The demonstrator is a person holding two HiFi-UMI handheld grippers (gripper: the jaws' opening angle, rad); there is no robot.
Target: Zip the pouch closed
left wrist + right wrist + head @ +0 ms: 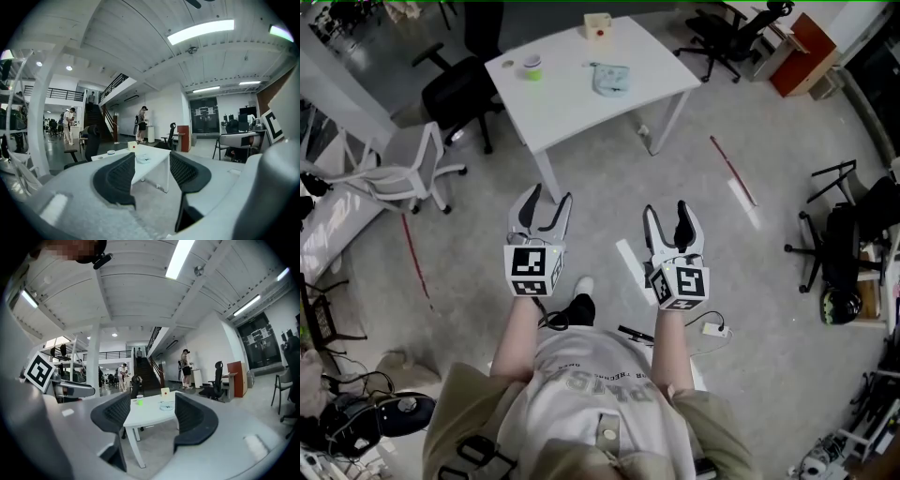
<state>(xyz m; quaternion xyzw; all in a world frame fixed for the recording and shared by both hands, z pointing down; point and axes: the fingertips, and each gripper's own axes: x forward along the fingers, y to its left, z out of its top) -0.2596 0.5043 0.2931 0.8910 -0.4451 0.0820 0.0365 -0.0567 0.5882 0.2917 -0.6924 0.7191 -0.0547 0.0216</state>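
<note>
A light blue pouch (610,79) lies flat on the white table (567,108) at the top of the head view, well ahead of both grippers. My left gripper (547,208) and right gripper (667,221) are held side by side over the grey floor, both open and empty, pointing toward the table. In the left gripper view the pouch (143,159) shows small on the table between the open jaws of the left gripper (151,172). In the right gripper view the pouch (166,406) lies far off between the spread jaws of the right gripper (152,417).
A small beige box (598,25) and a cup with a green band (532,67) also stand on the table. A black office chair (457,92) and a white chair (405,169) are at its left. A red rod (731,169) lies on the floor at the right.
</note>
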